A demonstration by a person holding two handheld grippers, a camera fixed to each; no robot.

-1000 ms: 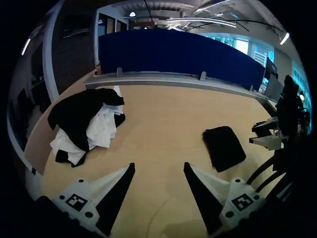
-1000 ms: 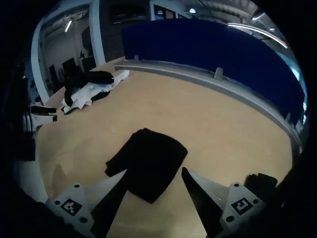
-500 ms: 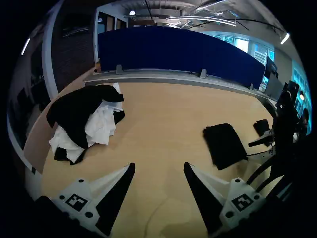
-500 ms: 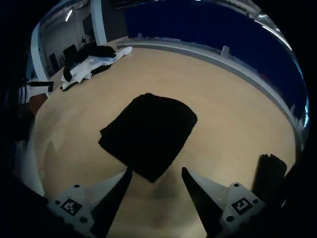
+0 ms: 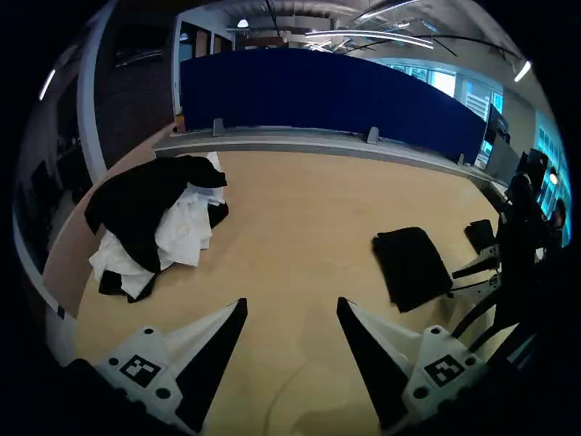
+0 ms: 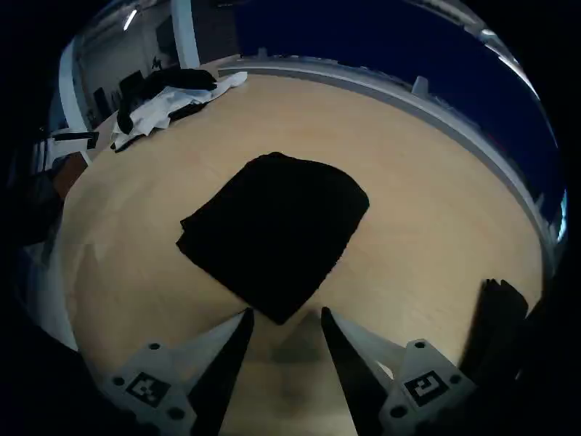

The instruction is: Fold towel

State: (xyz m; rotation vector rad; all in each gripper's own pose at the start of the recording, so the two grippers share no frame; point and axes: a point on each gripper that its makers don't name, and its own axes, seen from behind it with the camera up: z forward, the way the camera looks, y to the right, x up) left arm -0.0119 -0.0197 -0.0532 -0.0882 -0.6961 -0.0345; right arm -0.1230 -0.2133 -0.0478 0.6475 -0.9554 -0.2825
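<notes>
Towel (image 6: 276, 232): black, folded into a compact rectangle of several layers; lies flat on the table, one corner pointing toward the right gripper. Seen in the left gripper view (image 5: 410, 267) on the right half of the tabletop.
Right gripper (image 6: 287, 311): poised low over the near corner of the towel; jaws parted by a moderate gap, nothing clamped. Towel corner sits in the gap at the fingertips; contact with the fingers cannot be told. In the left gripper view, shows far right just beside the towel's edge, held by a person in dark clothing.
Left gripper (image 5: 291, 300): jaws spread wide, nothing held; bare tabletop ahead of the 2 fingers; well apart from the towel.
Table (image 6: 436, 218): light wood, broad, with a curved edge; carries the towel, the laundry pile and 1 small dark item.
Laundry pile (image 5: 156, 218): loose heap of black and white cloth, unfolded, at the far left of the table, well apart from the towel; seen in the right gripper view (image 6: 171, 98) at upper left.
Small dark item (image 6: 501, 312): dark, apparently folded cloth near the table's right edge, apart from the towel; kind cannot be told.
Partition (image 5: 327, 94): dark blue screen standing along the table's far edge in a grey rail.
Ceiling lights (image 5: 370, 36): long bright strips above the partition.
</notes>
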